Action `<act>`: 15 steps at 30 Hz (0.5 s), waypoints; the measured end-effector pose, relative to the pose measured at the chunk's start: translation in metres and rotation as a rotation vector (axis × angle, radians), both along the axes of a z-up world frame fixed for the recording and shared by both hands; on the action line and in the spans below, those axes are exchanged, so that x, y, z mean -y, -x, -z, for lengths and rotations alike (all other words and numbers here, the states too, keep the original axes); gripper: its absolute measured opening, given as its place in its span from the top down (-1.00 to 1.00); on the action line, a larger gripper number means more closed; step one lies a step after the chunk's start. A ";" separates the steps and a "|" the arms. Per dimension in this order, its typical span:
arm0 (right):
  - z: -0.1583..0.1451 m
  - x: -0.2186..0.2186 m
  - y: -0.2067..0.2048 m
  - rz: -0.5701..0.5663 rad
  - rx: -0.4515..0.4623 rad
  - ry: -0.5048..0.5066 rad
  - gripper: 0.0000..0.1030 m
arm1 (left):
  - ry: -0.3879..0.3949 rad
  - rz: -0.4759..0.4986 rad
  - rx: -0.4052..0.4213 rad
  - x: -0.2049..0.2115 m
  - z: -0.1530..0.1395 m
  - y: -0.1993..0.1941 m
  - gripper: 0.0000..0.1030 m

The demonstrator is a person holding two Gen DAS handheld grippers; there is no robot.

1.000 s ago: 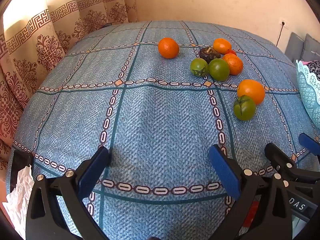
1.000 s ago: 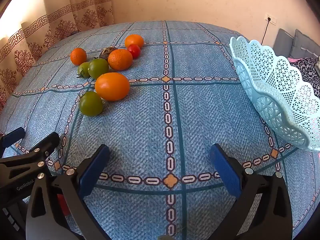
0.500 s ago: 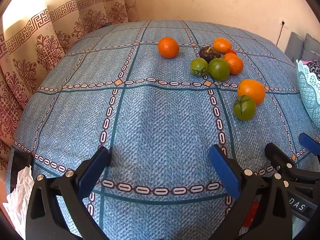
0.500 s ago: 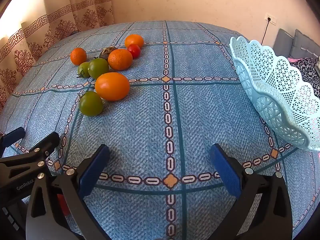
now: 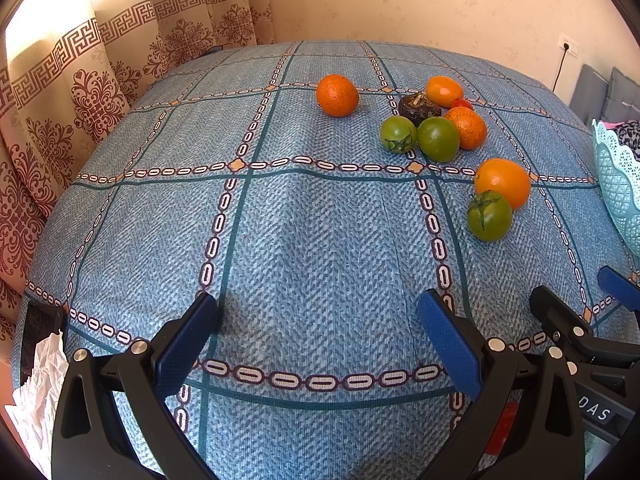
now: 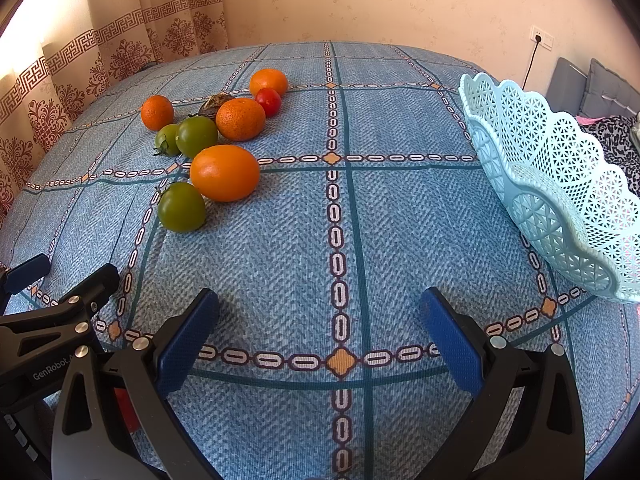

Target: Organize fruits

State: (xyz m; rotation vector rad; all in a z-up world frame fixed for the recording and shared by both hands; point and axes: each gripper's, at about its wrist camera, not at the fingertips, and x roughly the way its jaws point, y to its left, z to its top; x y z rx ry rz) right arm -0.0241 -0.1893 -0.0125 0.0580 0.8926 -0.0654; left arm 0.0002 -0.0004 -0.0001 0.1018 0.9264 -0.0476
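While left view clips basket (image 5: pixel 618 184), right view shows red tomato (image 6: pixel 268 101) whole.

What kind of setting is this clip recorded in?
Probably a home living or dining room: a table under a blue patterned cloth, cream curtains with maroon print, a grey cushioned seat by a wall socket.

Left gripper (image 5: pixel 318 326) low in the frame, blue-padded fingers (image 5: pixel 186 342) spread wide apart and empty, right gripper (image 6: pixel 320 326) likewise low in its frame, fingers (image 6: pixel 450 340) splayed wide with nothing between, each gripper's black frame showing at the other view's lower edge
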 end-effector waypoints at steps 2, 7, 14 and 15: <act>0.000 0.000 0.000 0.000 0.000 0.000 -0.96 | 0.000 0.000 0.000 0.000 0.000 0.000 -0.91; 0.000 0.000 0.000 0.000 0.000 0.000 -0.96 | 0.000 0.000 0.000 0.000 0.000 0.000 -0.91; 0.000 0.000 0.000 0.000 0.001 0.000 -0.96 | -0.001 -0.001 0.001 0.000 0.000 0.000 -0.91; 0.000 0.000 0.000 0.000 0.001 0.000 -0.96 | -0.001 0.000 0.001 0.000 0.000 0.000 -0.91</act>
